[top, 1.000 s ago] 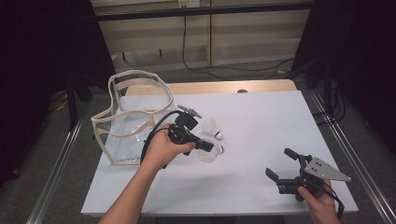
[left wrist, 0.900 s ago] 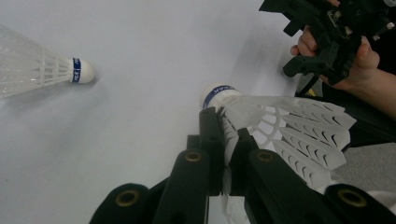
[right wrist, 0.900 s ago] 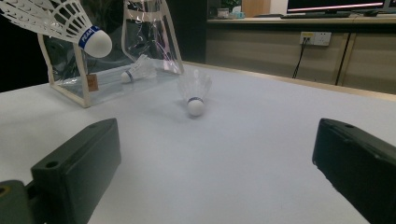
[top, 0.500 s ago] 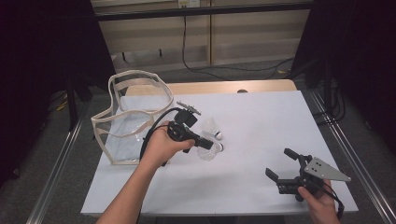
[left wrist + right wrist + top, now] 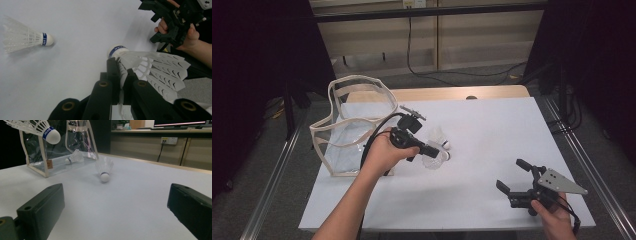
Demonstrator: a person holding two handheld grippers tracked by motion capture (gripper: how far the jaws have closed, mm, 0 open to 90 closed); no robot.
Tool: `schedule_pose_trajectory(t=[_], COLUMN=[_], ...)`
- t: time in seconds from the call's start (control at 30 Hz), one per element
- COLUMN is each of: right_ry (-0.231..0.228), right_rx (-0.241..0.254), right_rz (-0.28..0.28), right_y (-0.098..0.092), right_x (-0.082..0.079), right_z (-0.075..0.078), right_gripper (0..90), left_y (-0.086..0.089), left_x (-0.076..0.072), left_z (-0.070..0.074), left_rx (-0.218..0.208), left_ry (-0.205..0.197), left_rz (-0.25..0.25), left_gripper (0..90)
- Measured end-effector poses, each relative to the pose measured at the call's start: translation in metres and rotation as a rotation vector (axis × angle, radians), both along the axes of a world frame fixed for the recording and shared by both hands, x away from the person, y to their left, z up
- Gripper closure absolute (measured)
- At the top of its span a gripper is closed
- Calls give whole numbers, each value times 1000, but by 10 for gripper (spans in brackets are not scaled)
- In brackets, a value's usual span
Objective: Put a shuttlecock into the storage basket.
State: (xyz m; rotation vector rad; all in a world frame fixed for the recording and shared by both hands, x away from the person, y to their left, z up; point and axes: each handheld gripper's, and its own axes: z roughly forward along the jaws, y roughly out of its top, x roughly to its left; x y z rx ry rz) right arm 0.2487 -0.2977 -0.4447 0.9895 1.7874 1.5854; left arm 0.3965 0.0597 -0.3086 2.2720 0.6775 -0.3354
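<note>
On the white table (image 5: 492,130), the left gripper (image 5: 119,65) clamped one of three white feathered shuttlecocks (image 5: 150,67); the right gripper (image 5: 513,176) stood open, empty.

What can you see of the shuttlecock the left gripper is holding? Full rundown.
The held shuttlecock has a white rounded cork tip with a blue band bearing white lettering, and a white slotted skirt that looks like plastic. The left gripper has its black jaws clamped on the skirt just behind the cork, so the skirt edge sits pinched between them. In the right gripper view it hangs in the air, cork pointing down and to the right, clear of the white table, near the clear bag.
</note>
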Motion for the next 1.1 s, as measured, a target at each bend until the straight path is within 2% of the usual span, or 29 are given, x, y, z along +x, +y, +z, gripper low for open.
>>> schedule_pose_trajectory(t=[0.23,0.37,0.63,1.1], right_ry=[0,-1,0,1], right_rx=[0,-1,0,-1], right_rz=[0,0,0,1], right_y=[0,0,0,0], right_x=[0,0,0,0], right_z=[0,0,0,0], right_gripper=[7,7,7,7], left_y=[1,2,2,6], left_x=[0,2,2,5], left_z=[2,4,9,17], left_rx=[-10,6,-3,6], left_ry=[9,0,2,0], left_rz=[19,6,23,35], left_gripper=[891,891,891,891])
